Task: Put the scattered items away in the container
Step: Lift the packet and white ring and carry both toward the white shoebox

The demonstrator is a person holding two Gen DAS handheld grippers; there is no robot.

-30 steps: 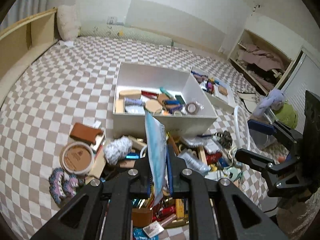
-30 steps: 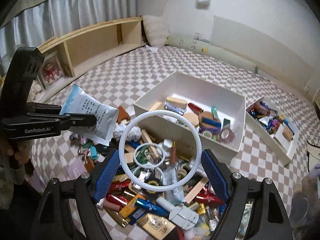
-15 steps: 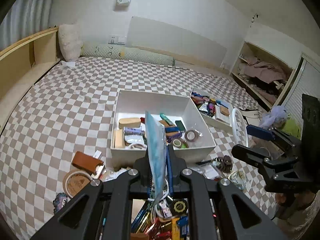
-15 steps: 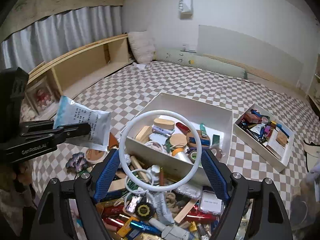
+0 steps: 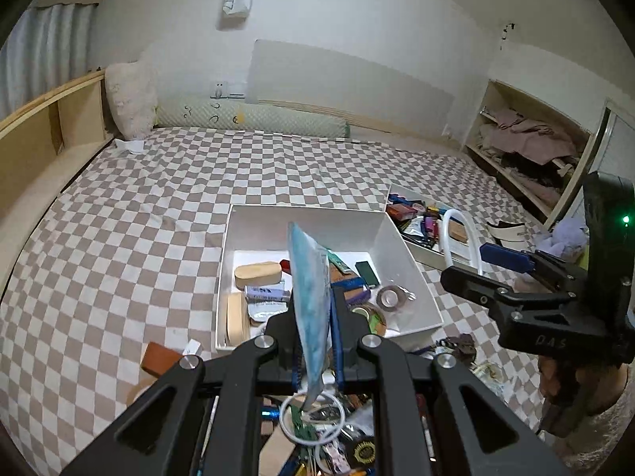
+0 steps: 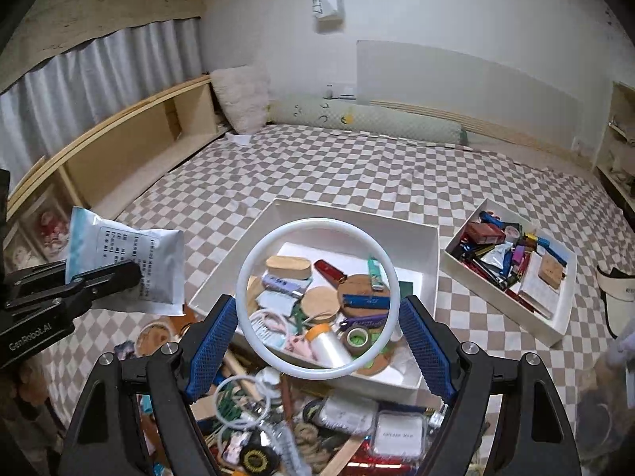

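1. Two grippers are loaded at once. In the left wrist view, low centre, the left gripper has its jaws pressed fully together on a pale blue packet, which stands on edge between the pads. The right wrist view shows the same packet at mid-left, its printed white face turned to the camera.

2. At lower centre of the right wrist view, the right gripper stands wide, its blue pads bearing on opposite sides of a white ring, which is held upright and facing the camera. The ring also appears edge-on at mid-right of the left view.

3. Below both grippers, along the bottom edge of each frame, lies the heap of scattered items: cords, tubes, small cases, a wooden stick.

4. Just beyond the heap, at frame centre, sits the white container, already part filled with wooden pieces, tape rolls and a lighter.

5. Farther to the right lies a smaller tray, packed with items.

6. The step in hand looks like the carry: both loads seem to be heading for the container, neither yet clearly over its opening.

7. Next, each gripper likely needs to come above the container's open space, lower, then part its jaws. The ring may roll or catch the wall, so a low release seems wise.
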